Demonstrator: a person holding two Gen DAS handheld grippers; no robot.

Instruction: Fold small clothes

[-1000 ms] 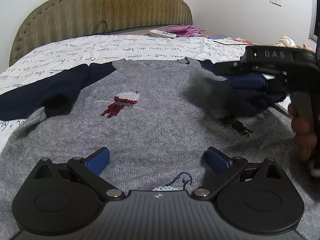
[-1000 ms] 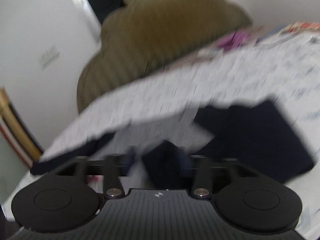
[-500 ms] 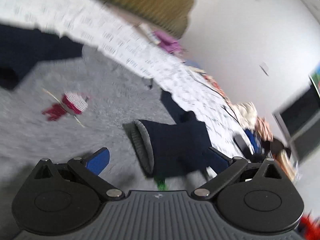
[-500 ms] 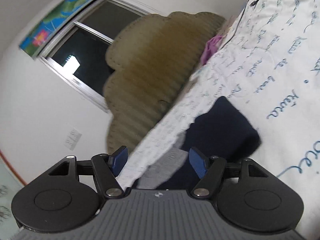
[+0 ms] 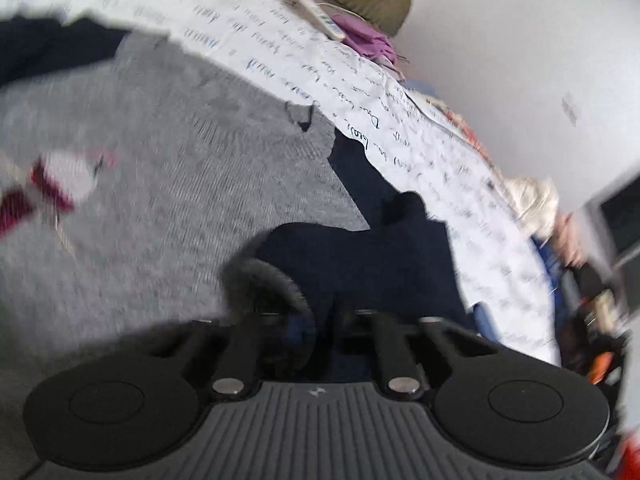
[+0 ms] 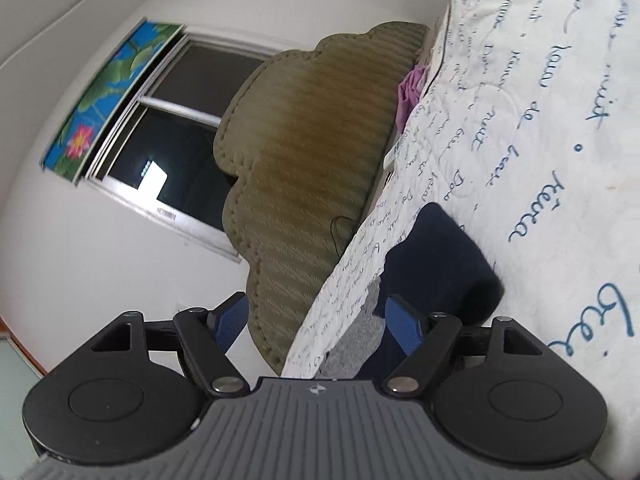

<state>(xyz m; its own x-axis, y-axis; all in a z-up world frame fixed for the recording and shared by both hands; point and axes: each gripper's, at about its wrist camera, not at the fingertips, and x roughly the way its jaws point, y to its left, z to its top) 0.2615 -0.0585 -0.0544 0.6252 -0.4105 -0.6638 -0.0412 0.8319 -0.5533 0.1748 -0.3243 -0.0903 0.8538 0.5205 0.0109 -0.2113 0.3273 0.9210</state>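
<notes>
A grey knit sweater [image 5: 168,184] with navy sleeves lies flat on the white printed bedspread [image 5: 404,136]. Its right navy sleeve [image 5: 360,264] is folded inward over the body, grey cuff [image 5: 260,280] toward me. My left gripper [image 5: 316,328] is shut on the folded sleeve just behind the cuff; the view is blurred. My right gripper [image 6: 316,320] is open and empty, tilted on its side, beside the navy sleeve [image 6: 436,256] at the sweater's edge.
An olive padded headboard [image 6: 304,152] stands at the bed's head, with a purple cloth [image 5: 368,38] and a white remote [image 5: 322,18] nearby. A dark window [image 6: 168,136] is beyond. Clutter [image 5: 588,292] sits off the bed's right side.
My right gripper let go of the navy sleeve after folding it inward and swung away, tilted. My left gripper moved right to the folded sleeve and shut on it near the cuff.
</notes>
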